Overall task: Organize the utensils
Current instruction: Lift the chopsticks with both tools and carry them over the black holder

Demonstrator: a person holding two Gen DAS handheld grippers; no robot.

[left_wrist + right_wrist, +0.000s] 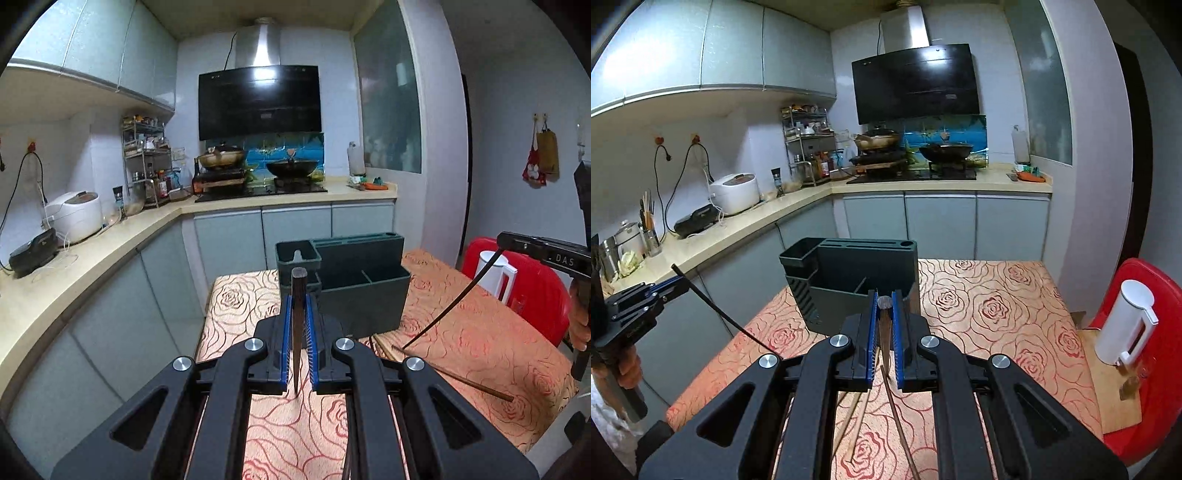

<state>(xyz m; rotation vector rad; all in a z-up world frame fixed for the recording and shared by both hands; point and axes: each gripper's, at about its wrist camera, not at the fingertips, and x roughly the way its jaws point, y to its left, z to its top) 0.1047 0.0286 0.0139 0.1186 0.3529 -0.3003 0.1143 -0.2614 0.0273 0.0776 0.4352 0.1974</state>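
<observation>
With each dark wooden chopstick [298, 325] [885, 325] clenched in left tool [299, 314] and right tool [884, 317], raised above counter [997, 295], presumably bound for dark green plastic utensil holder [849, 273].

The table cloth [997, 306] looks soft and woven, with rose shapes. The utensil box [849, 273] is dull dark plastic. The chopstick [297, 325] looks like dark smooth wood. The stove hood [258, 99] is shiny black glass under shiny metal. The chair [1137, 369] is glossy red plastic.
</observation>
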